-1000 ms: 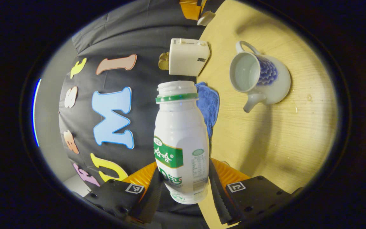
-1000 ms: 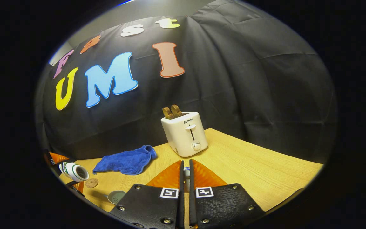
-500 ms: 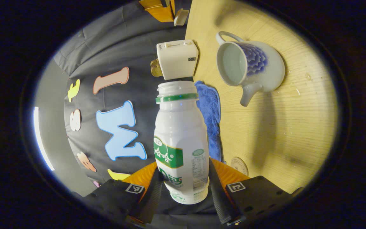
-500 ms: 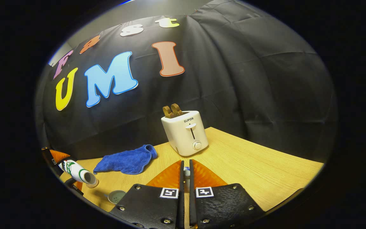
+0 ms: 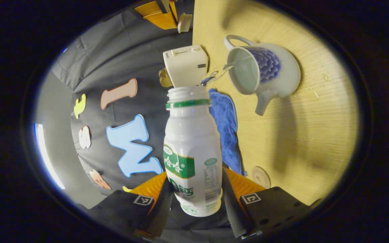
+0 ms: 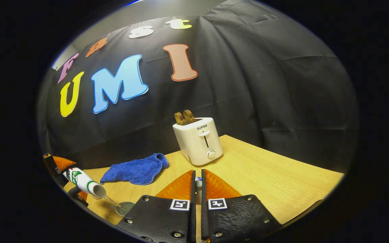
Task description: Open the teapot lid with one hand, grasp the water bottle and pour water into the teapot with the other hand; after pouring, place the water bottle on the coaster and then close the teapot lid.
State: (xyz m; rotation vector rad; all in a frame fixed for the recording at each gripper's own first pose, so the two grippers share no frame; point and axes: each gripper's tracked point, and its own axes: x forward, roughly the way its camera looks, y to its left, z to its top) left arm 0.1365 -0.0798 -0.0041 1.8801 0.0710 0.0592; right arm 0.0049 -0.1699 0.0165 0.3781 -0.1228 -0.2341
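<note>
My left gripper (image 5: 197, 190) is shut on a white water bottle (image 5: 192, 145) with a green label, open-mouthed and tipped over. A thin stream of water (image 5: 214, 72) runs from its mouth into the open blue-and-white teapot (image 5: 275, 77) on the wooden table. The round coaster (image 5: 261, 176) lies near my left fingers, beside the blue cloth. My right gripper (image 6: 197, 179) is shut on the knob of the teapot lid (image 6: 198, 184), held above the table. The right gripper view shows the tipped bottle (image 6: 84, 182) pouring into the teapot's mouth (image 6: 126, 207) at lower left. The lid (image 5: 183, 22) shows far off.
A white toaster (image 6: 199, 141) with toast in it stands at the back of the table (image 6: 275, 182). A crumpled blue cloth (image 6: 135, 165) lies to its left, between toaster and coaster. Water drops (image 5: 316, 92) dot the wood beside the teapot.
The bottle has tipped further and its mouth has come closer over the teapot; water now streams into it. The right gripper with the lid has stayed put.
</note>
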